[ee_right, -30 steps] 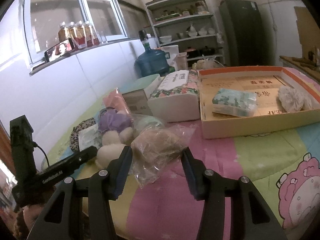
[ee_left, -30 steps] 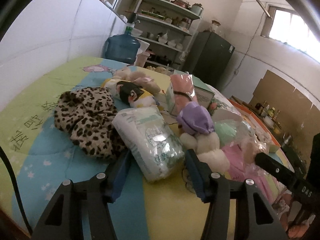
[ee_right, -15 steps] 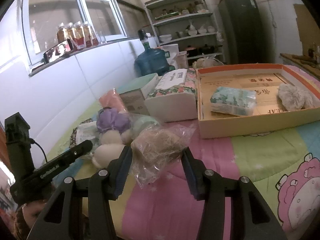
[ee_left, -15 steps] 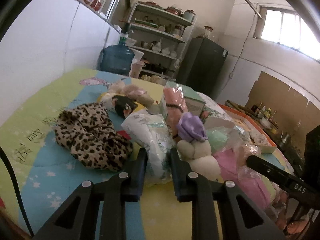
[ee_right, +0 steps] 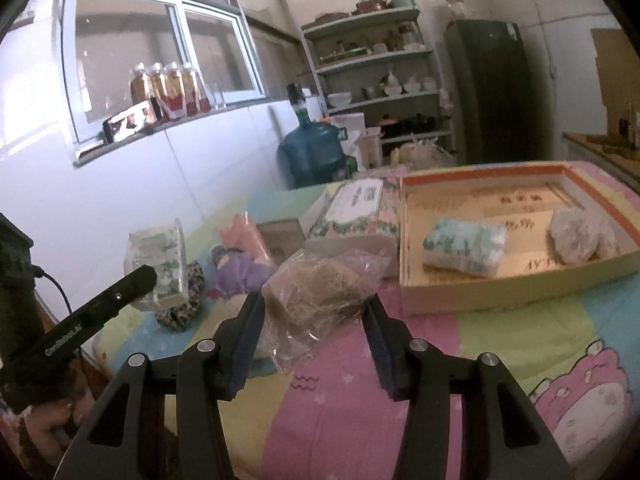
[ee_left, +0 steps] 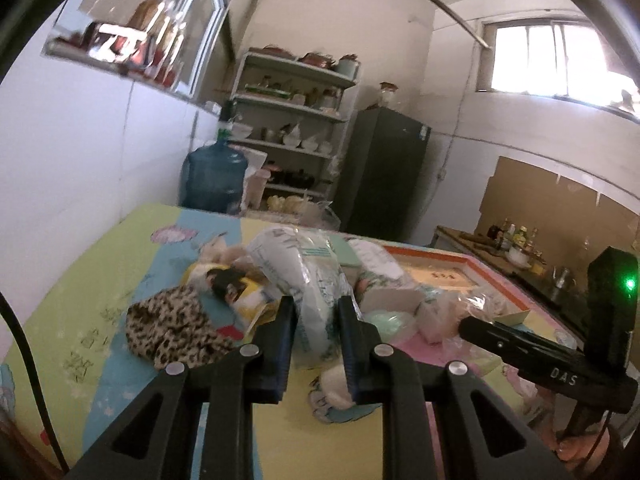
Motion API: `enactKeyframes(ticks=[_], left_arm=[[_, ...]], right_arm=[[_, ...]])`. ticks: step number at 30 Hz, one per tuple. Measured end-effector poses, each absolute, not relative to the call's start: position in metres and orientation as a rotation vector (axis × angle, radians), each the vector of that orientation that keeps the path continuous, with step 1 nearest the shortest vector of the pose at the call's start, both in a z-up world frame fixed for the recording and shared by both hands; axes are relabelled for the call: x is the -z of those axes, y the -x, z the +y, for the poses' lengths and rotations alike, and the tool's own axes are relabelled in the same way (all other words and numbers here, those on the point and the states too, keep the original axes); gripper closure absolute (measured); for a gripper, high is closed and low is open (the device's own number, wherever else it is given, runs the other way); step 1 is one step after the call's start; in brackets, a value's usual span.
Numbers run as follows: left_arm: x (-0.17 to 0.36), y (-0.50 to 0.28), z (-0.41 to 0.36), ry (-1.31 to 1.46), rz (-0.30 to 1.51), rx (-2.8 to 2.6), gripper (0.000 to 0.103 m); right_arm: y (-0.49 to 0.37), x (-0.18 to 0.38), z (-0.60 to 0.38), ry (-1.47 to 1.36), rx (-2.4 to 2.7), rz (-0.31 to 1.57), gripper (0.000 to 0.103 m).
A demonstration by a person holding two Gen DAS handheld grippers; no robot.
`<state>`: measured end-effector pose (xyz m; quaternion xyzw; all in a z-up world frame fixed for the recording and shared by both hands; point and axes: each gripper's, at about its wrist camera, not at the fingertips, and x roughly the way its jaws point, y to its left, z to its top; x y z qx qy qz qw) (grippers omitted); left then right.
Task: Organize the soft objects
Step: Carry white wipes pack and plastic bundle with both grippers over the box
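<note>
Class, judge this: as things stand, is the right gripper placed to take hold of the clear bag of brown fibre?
Probably yes. The right gripper is open, its fingers flank the clear bag of brown fibre, and nothing lies between them.

The left tool [ee_left: 316,320] has squeezed shut on the white plastic tissue pack [ee_left: 304,276] and lifted it up.

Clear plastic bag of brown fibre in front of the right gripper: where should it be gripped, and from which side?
Grip the bulging middle of the clear plastic bag, not its loose crinkled edges. Come in level from the near side; the right gripper already has its open fingers either side of it.
</note>
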<state>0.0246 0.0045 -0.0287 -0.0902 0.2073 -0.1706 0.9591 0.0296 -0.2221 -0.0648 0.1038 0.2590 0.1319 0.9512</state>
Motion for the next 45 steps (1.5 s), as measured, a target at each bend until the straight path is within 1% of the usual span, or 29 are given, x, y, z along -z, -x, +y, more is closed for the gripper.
enactKeyframes(ticks=[10, 24, 45], left_arm=[[0.006, -0.030, -0.032, 0.138, 0.387, 0.429, 0.081], [-0.009, -0.042, -0.096, 0.099, 0.377, 0.568, 0.081], [0.003, -0.082, -0.173, 0.074, 0.437, 0.676, 0.081]], right_arm=[[-0.025, 0.042, -0.250, -0.218, -0.209, 0.453, 0.051], [-0.021, 0.029, -0.304, -0.246, -0.099, 0.395, 0.051], [-0.029, 0.042, -0.379, -0.307, 0.027, 0.390, 0.051]])
